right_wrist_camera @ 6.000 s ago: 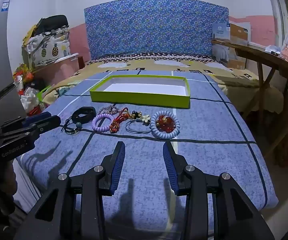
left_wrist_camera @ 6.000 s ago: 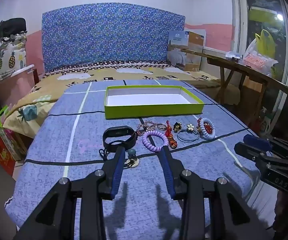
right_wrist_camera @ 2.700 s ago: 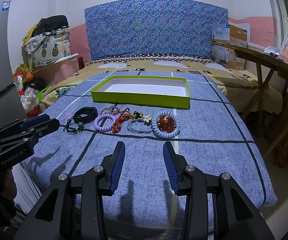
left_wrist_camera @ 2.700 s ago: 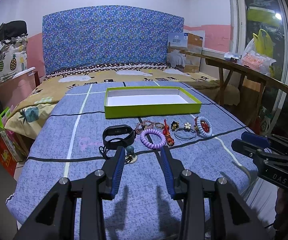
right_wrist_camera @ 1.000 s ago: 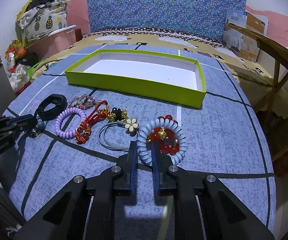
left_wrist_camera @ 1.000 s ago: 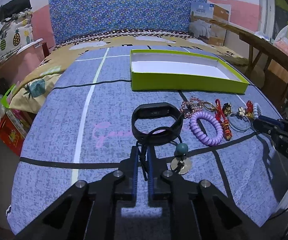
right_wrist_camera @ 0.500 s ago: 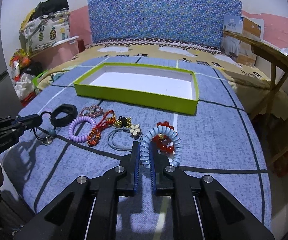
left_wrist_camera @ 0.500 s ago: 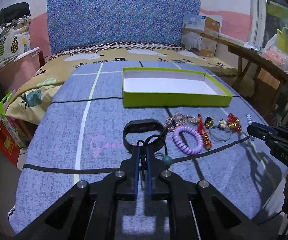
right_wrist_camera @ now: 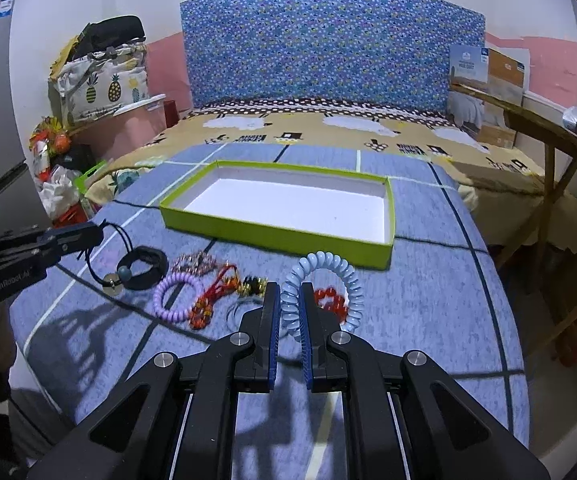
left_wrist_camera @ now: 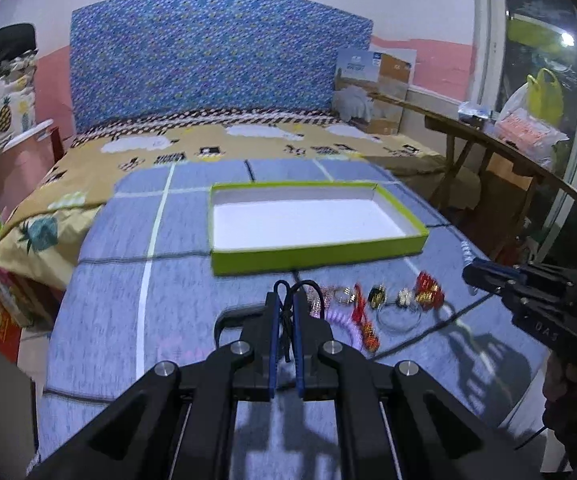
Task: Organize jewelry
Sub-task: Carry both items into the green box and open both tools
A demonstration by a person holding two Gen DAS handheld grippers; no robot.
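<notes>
Right wrist view: right gripper [right_wrist_camera: 288, 300] clamps the pale blue coil bracelet [right_wrist_camera: 322, 284]; left gripper [left_wrist_camera: 284, 304] pinches a black cord necklace [right_wrist_camera: 118, 258]. The green tray [right_wrist_camera: 272, 232] lies straight ahead of both, long side facing them, right nearer

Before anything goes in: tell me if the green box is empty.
Empty. The green box shows only bare white floor; every piece lies outside or is gripped.

Tray [right_wrist_camera: 272, 234] sits far-centre on the bedspread [right_wrist_camera: 428, 300]. Nearer, a row runs left to right: wristband [right_wrist_camera: 146, 268], coil bracelet [right_wrist_camera: 176, 296], tassel charm [right_wrist_camera: 208, 300], bead bracelet [right_wrist_camera: 330, 300]. Headboard [right_wrist_camera: 316, 48] stands far behind; wooden table [right_wrist_camera: 548, 136] stands right.
</notes>
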